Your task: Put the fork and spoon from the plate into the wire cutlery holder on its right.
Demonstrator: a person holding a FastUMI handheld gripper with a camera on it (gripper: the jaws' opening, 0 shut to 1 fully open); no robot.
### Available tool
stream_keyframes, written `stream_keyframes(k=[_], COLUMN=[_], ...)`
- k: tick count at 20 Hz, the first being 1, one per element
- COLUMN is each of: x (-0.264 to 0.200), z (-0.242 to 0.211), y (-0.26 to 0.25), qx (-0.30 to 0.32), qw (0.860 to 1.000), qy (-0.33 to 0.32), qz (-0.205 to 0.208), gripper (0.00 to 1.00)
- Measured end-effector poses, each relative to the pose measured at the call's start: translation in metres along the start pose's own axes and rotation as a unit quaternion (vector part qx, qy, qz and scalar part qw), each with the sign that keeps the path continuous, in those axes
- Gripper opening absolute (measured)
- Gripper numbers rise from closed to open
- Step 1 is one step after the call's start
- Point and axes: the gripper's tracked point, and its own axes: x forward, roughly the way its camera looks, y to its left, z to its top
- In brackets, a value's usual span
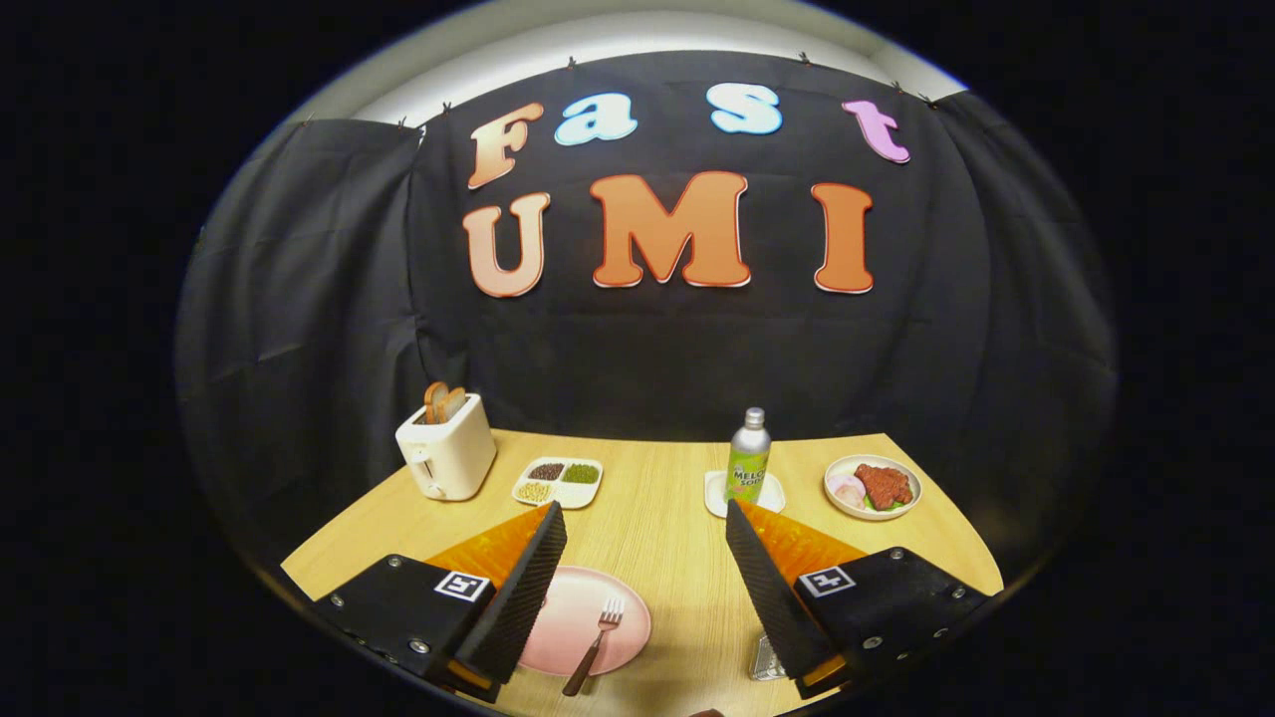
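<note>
Tongs [645, 523] gape wide above the worktop [657, 518]; fork [595, 645] on plate [583, 617] between them, toaster [448, 448], bottle [747, 456] and dishes beyond.

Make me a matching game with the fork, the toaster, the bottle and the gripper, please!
Things:
1. fork
2. toaster
3. bottle
4. gripper

Descriptions:
A. holds two bread slices, beside the divided dish
B. fingers spread wide open, holding nothing
C. lies on the pink plate
D. stands upright on a small white coaster

Pairs: 1-C, 2-A, 3-D, 4-B
</note>
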Motion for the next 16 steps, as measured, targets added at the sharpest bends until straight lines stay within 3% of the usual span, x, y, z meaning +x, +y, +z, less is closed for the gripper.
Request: stream_keyframes(k=[7,16], x=[0.026,0.036], z=[-0.065,-0.157], y=[0.027,0.047], qx=[-0.008,-0.029], qw=[0.993,0.961], qy=[0.117,0.274], qz=[0.013,0.025], gripper=[0.97,0.85])
